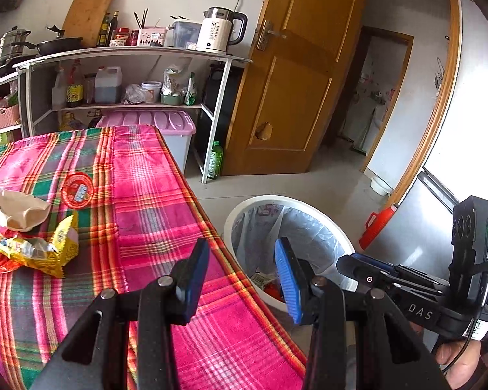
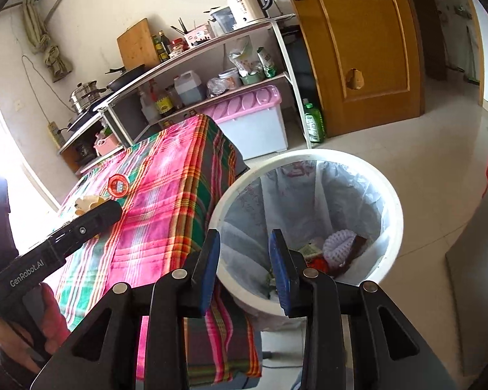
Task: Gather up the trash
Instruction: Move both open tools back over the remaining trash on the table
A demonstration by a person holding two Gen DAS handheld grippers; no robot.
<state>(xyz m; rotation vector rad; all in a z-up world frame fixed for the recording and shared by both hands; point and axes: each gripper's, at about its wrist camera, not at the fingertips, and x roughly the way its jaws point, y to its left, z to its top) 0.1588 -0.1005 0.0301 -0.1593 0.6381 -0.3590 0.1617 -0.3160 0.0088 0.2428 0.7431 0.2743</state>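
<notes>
On the pink plaid tablecloth (image 1: 153, 195) lie a crumpled beige paper (image 1: 16, 209), a yellow snack wrapper (image 1: 39, 248) and a round red lid (image 1: 76, 190). My left gripper (image 1: 240, 276) hangs open over the table's right edge, nothing between its blue pads. To the right of the table a white bin (image 2: 309, 154) with a clear liner stands on the floor. It holds a white foam net (image 2: 340, 243) and red scraps. My right gripper (image 2: 244, 268) is open above the bin's near rim, its jaws empty.
A white shelf rack (image 1: 224, 97) with bottles, a kettle (image 1: 218, 29) and a pink-lidded box (image 1: 166, 120) stands behind the table. A wooden door (image 1: 292, 81) is ajar beyond the bin. A metal fridge (image 1: 455, 162) rises at the right. A person's hand (image 1: 455, 354) holds the right gripper.
</notes>
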